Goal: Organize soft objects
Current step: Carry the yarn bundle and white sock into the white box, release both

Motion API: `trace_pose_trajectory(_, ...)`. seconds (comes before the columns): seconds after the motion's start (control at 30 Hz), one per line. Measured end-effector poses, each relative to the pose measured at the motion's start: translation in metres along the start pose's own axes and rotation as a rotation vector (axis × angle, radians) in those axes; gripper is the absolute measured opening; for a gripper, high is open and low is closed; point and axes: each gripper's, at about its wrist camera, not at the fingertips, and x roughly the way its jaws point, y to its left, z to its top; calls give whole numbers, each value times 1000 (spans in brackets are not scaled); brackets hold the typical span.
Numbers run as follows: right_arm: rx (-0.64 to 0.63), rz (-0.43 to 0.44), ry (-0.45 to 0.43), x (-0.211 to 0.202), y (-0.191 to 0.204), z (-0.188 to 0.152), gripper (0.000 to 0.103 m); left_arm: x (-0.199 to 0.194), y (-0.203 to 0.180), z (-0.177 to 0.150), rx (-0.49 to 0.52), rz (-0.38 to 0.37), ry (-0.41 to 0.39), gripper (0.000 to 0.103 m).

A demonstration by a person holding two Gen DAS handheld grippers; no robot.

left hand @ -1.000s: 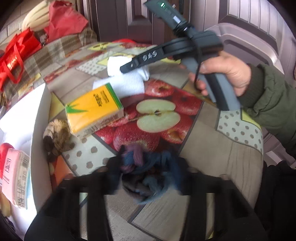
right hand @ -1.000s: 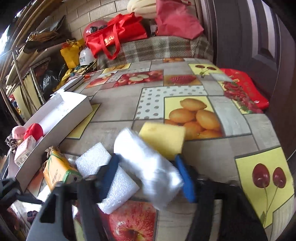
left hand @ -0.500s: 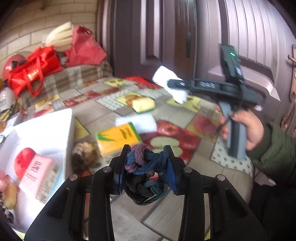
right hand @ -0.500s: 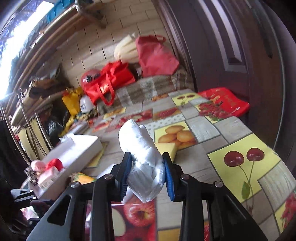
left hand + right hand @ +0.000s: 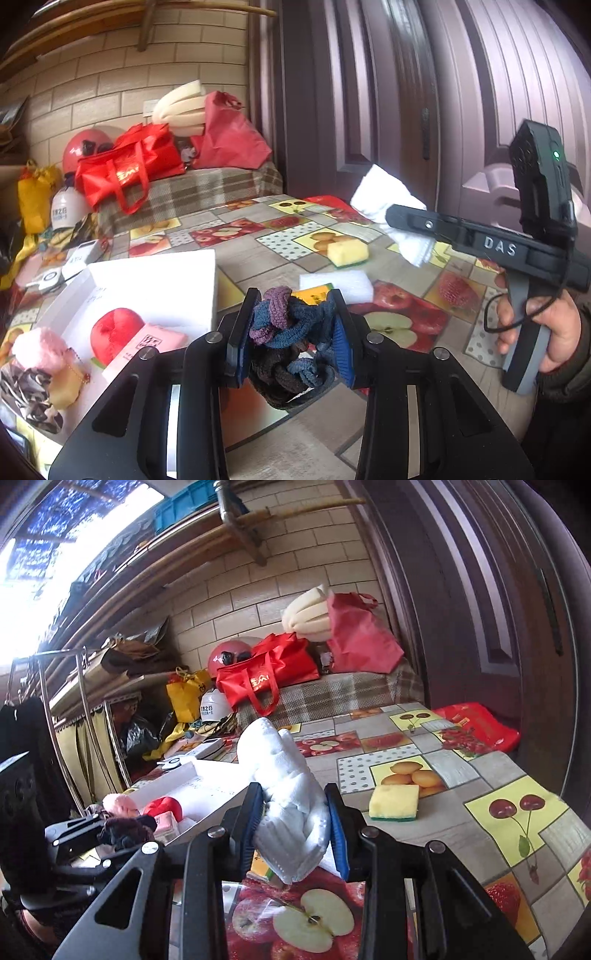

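A pale brick wall and a dark purple panelled door [image 5: 369, 110] close the far side of the room, and in front of them stands a table under a fruit-print oilcloth [image 5: 280, 240] of apples, cherries and strawberries. At its far end, on a plaid cloth, sit a glossy red tote bag with gold lettering [image 5: 125, 166], too creased to read, and a white helmet [image 5: 68, 214] printed with small characters.

The left gripper [image 5: 293, 328] is held above the near table edge, its blue-padded jaws clamped on a tangled bundle of knitted hair ties in navy, purple and black [image 5: 291, 339], which hangs clear of the surface. The right gripper [image 5: 293, 821], whose black body bears the raised letters "DAS" in the left wrist view, is lifted to the right in a hand [image 5: 546, 332], jaws pressed onto a folded white knitted glove [image 5: 288, 786] that sticks up past the fingertips.

To the left lies an open white cardboard box [image 5: 159, 273] with faint handwriting on its raised lid; inside are a red plush apple-shaped cushion [image 5: 114, 332], a pink pack with dark print [image 5: 155, 341] and a pink fluffy pompom [image 5: 40, 349]. Beyond the bundle a white foam block [image 5: 340, 288] lies against an orange tissue pack [image 5: 314, 291], and farther off is a yellow sponge with a green base [image 5: 347, 253]. The oilcloth right of the sponge, toward the door-side edge, is open, as is the strip near the right edge.
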Motion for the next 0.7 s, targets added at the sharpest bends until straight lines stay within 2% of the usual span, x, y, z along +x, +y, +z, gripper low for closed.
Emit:
trace_pose_trajectory(0.27,-38,17,8,5,12,-3,34,-5,21,-3,-49,43,-18,36)
trace_pose_trajectory(0.7,-115,81,35,19,43,-8,34,-17,38,-10,-66,97,-42,36)
